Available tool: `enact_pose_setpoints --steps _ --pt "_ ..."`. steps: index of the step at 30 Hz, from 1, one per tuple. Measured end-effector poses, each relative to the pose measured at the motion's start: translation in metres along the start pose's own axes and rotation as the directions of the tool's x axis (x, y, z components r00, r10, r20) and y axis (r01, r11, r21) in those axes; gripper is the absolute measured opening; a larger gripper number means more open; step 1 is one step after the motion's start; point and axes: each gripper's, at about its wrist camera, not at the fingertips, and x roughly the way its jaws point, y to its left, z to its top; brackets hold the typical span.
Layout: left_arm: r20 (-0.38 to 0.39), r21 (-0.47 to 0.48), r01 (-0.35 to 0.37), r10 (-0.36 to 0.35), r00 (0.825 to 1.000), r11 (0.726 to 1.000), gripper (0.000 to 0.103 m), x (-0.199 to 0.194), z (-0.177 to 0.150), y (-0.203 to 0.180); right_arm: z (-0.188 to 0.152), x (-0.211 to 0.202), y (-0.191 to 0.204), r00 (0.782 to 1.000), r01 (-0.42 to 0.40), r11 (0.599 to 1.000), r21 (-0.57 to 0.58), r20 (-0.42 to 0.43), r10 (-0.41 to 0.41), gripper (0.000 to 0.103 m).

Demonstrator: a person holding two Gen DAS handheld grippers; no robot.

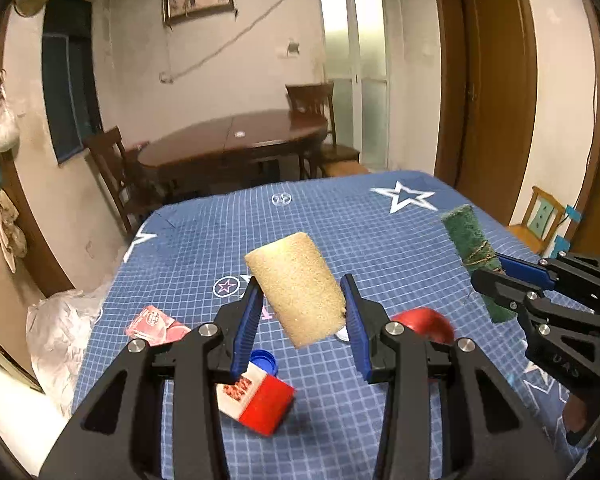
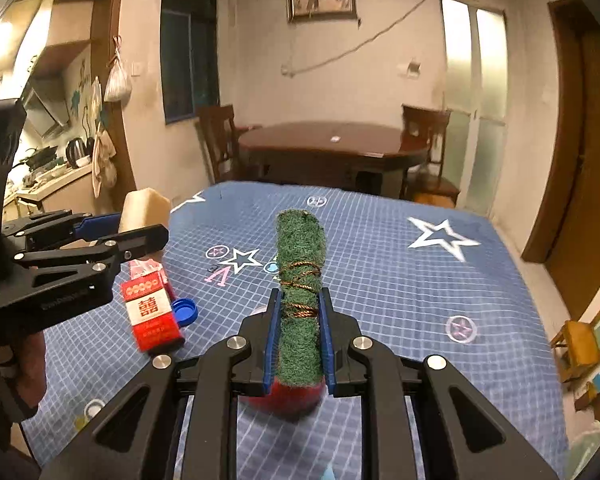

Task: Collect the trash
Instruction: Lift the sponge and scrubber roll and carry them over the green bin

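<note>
My left gripper [image 1: 302,312] is shut on a tan sponge [image 1: 296,290], held tilted above the blue star-patterned tablecloth [image 1: 340,220]. My right gripper [image 2: 300,340] is shut on a green scouring pad [image 2: 301,292] wound with copper wire, standing upright between the blue pads. In the left wrist view the pad [image 1: 472,252] shows at the right in the right gripper [image 1: 500,276]. The right wrist view has the left gripper [image 2: 140,228] with the sponge [image 2: 146,208] at its left edge. On the cloth lie a red-and-white cigarette box [image 2: 152,316], a blue bottle cap [image 2: 185,312] and a red apple-like object [image 1: 424,324].
A crumpled red wrapper [image 1: 156,324] lies at the cloth's left side. A white plastic bag [image 1: 60,332] sits on the floor left of the table. A dark wooden dining table [image 1: 236,140] with chairs stands behind, a brown door [image 1: 488,88] to the right.
</note>
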Motion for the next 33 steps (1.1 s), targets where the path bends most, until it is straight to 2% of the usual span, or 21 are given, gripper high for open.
enact_pose_setpoints --steps 3,9,18,23,33 --pt "0.066 -0.001 -0.015 0.015 0.998 1.0 0.038 -0.024 -0.007 -0.014 -0.011 -0.031 0.007 0.999 0.023 1.0 -0.002 0.04 -0.023 0.019" --pt "0.149 -0.022 -0.029 0.032 0.988 0.999 0.038 -0.056 -0.017 -0.031 -0.03 -0.089 0.014 0.992 0.065 0.998 0.019 0.108 -0.067 0.019" --pt "0.219 -0.016 -0.004 0.007 0.976 1.0 0.038 -0.082 -0.024 -0.059 -0.057 -0.148 0.0 0.982 0.098 0.993 0.066 0.153 -0.107 0.019" --pt "0.231 -0.002 0.014 -0.014 0.973 1.0 0.038 -0.087 -0.025 -0.076 -0.063 -0.174 -0.007 0.977 0.112 0.991 0.075 0.174 -0.124 0.019" --pt "0.199 0.046 0.057 -0.065 0.978 0.997 0.038 -0.074 -0.027 -0.114 -0.075 -0.214 -0.039 0.969 0.162 0.982 0.102 0.173 -0.178 0.019"
